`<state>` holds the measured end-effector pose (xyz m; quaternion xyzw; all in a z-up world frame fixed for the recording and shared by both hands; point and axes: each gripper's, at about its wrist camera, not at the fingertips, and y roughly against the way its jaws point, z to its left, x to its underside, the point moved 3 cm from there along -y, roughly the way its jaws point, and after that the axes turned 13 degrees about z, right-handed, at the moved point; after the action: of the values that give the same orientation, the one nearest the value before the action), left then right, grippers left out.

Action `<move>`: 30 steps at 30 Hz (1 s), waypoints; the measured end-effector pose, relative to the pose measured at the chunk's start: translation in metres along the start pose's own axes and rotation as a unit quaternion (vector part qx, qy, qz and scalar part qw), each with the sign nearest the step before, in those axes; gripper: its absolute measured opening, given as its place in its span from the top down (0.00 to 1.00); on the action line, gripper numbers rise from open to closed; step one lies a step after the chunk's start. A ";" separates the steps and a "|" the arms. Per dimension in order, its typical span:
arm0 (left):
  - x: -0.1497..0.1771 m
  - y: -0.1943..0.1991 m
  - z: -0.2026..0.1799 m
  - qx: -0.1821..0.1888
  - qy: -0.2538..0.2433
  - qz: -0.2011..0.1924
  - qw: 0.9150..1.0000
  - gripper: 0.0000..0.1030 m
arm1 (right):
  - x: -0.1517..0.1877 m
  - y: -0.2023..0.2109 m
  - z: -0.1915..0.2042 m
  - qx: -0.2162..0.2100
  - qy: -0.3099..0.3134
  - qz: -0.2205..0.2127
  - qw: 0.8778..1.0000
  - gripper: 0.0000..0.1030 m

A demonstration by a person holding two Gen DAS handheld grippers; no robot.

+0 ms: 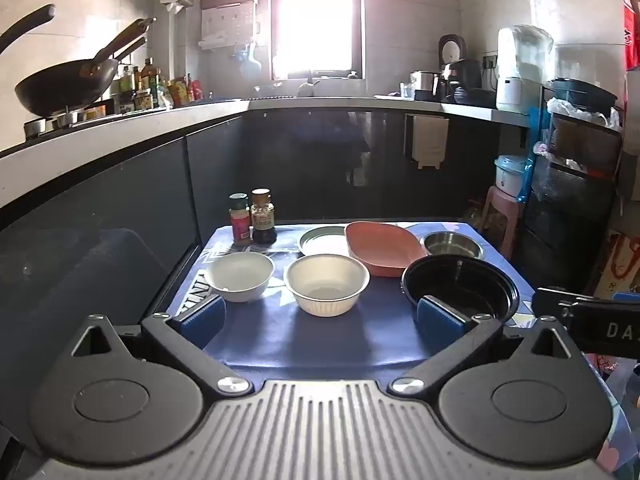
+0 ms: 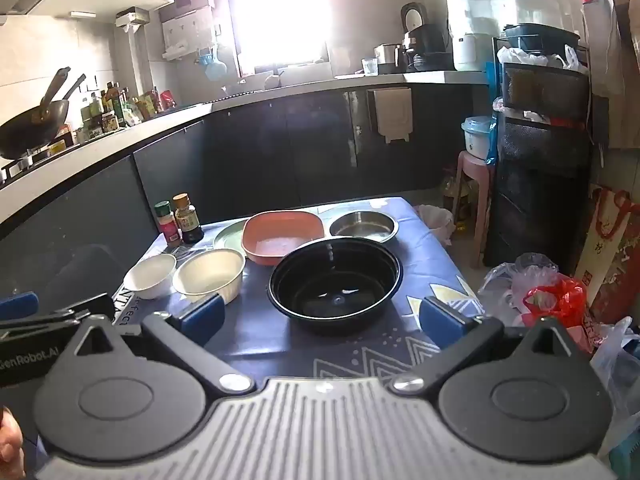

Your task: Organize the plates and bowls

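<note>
**Plates and bowls spread on the blue-clothed table, both grippers released**

Plates and bowls lie apart from both tools. The left gripper (image 1: 320,316) and right gripper (image 2: 320,316) hover spread wide, grasping nothing. Nearest sit the black bowl (image 2: 335,280) on the right, the cream bowl (image 1: 326,280) centre and the white bowl (image 1: 240,276) left. Farther back lie a pale plate (image 1: 316,242), a salmon dish (image 1: 380,246) overlapping it, and a steel bowl (image 1: 450,243). Two seasoning bottles (image 1: 254,218) stand far left on the table (image 1: 304,340).

Pale plate (image 1: 320,242): far side is being partly hidden by the pink dish (image 1: 382,246). Bottle labels (image 1: 262,216): lettering is being rendered too small for reading.
</note>
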<state>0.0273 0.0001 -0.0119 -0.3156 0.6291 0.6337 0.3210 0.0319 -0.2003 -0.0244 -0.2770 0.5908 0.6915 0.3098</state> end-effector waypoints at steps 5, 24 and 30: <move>0.005 0.002 -0.002 0.000 -0.010 -0.005 1.000 0.03 | 0.002 -0.003 0.004 0.011 0.008 0.009 1.000 0.03; 0.000 -0.022 -0.001 -0.003 0.006 0.028 1.000 0.01 | -0.002 -0.013 0.004 0.006 0.012 0.024 1.000 0.03; 0.002 -0.024 0.000 0.000 0.009 0.031 0.999 0.00 | -0.002 -0.015 0.006 0.006 0.015 0.027 1.000 0.03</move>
<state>0.0454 0.0005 -0.0277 -0.3015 0.6413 0.6408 0.2953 0.0448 -0.1929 -0.0320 -0.2694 0.6064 0.6921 0.2839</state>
